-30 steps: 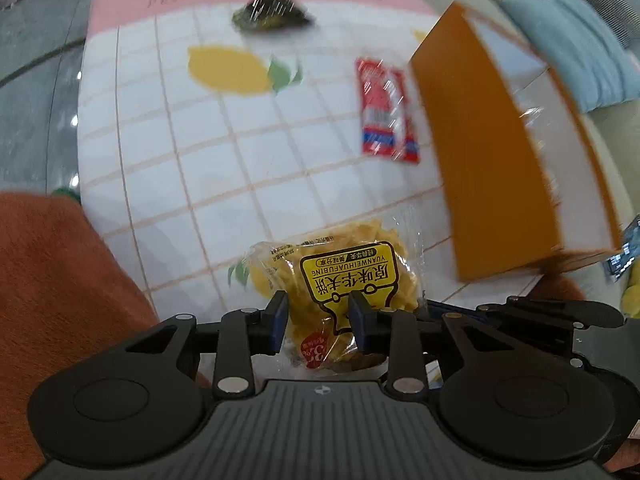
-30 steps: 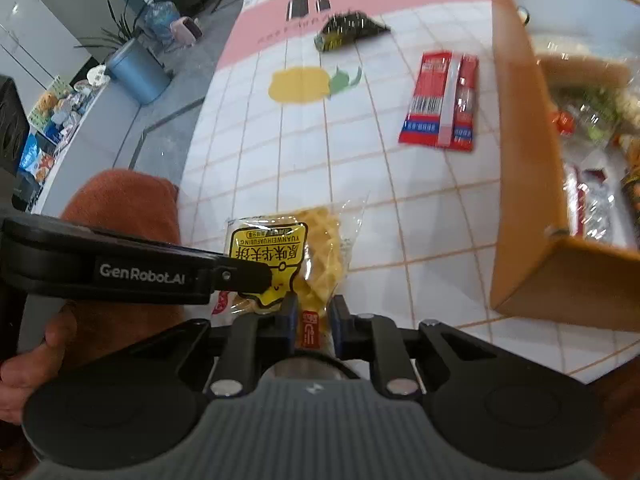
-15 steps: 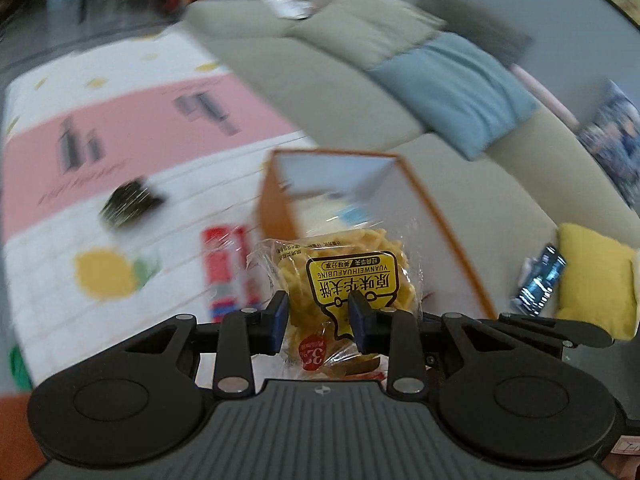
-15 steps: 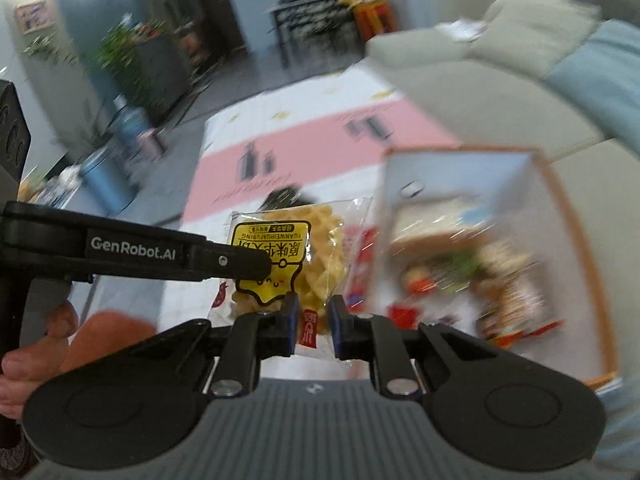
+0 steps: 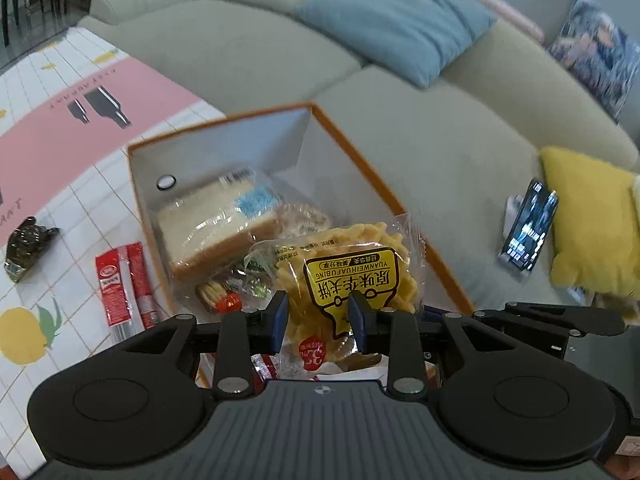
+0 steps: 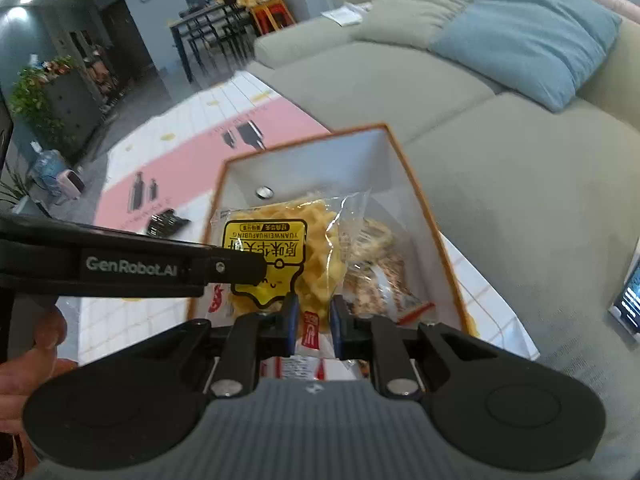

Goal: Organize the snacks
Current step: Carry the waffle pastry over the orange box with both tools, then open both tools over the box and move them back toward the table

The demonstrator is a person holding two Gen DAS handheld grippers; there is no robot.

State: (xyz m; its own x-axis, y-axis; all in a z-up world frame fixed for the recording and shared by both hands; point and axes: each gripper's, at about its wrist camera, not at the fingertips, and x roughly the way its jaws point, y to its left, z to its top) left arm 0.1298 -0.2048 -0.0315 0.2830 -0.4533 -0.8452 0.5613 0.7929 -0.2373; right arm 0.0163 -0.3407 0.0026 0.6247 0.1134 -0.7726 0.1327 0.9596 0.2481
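Note:
A clear bag of yellow waffle snacks [image 5: 344, 276] hangs over the open orange box [image 5: 360, 162], held by both grippers. My left gripper [image 5: 318, 316] is shut on the bag's lower part. My right gripper [image 6: 312, 320] is shut on the bag [image 6: 288, 248] at its bottom edge, above the box [image 6: 420, 200]. One of the left gripper's fingers [image 6: 160, 266] reaches in from the left and presses on the label. Inside the box lie a wrapped bread pack [image 5: 216, 220] and other small snack packets [image 5: 224, 296].
On the patterned mat [image 5: 80, 200] left of the box lie a red sausage pack [image 5: 120, 284] and a dark packet [image 5: 26, 246]. Behind the box is a grey sofa [image 5: 440, 140] with a blue cushion [image 5: 392, 20], a yellow cushion [image 5: 588, 220] and a phone [image 5: 528, 228]. A hand [image 6: 24, 360] shows at lower left.
Both grippers have carried the waffle bag up off the mat and across to above the open box. The views have swung from the mat toward the sofa. Both grips are unchanged.

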